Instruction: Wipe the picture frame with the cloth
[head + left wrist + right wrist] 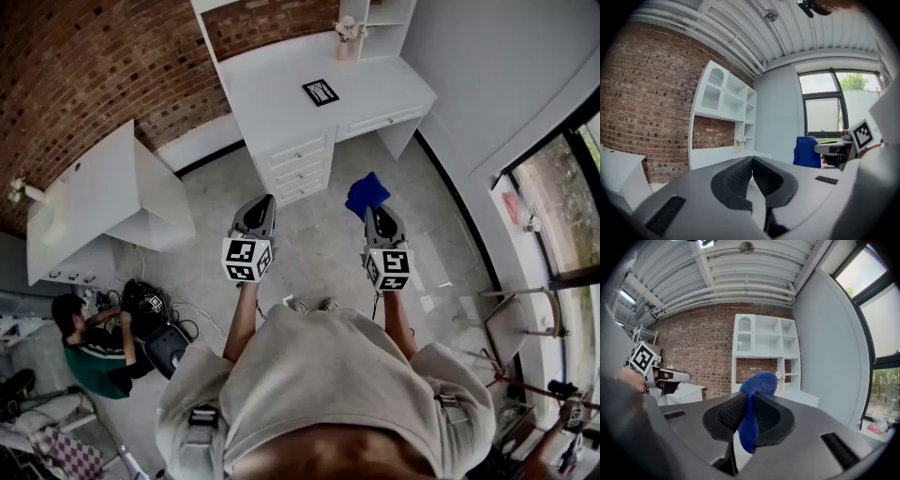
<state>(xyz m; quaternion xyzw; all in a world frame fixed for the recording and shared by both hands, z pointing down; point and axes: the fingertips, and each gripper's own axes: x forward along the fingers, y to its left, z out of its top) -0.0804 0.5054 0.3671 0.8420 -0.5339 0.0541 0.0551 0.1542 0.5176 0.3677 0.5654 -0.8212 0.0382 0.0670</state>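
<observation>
The cloth (pixel 757 385) is blue, the picture frame (pixel 321 91) on the white desk (pixel 272 103) black-edged, the wall (pixel 84 66) behind the desk red-brown brick.

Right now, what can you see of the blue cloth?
The blue cloth looks soft and plush, like microfibre. It is pinched between the pads of the right gripper: a rounded bunch stands above the jaws and a narrow fold hangs down between them. It is held in the air above the floor, short of the white desk, touching only the gripper and well clear of the picture frame lying there.
</observation>
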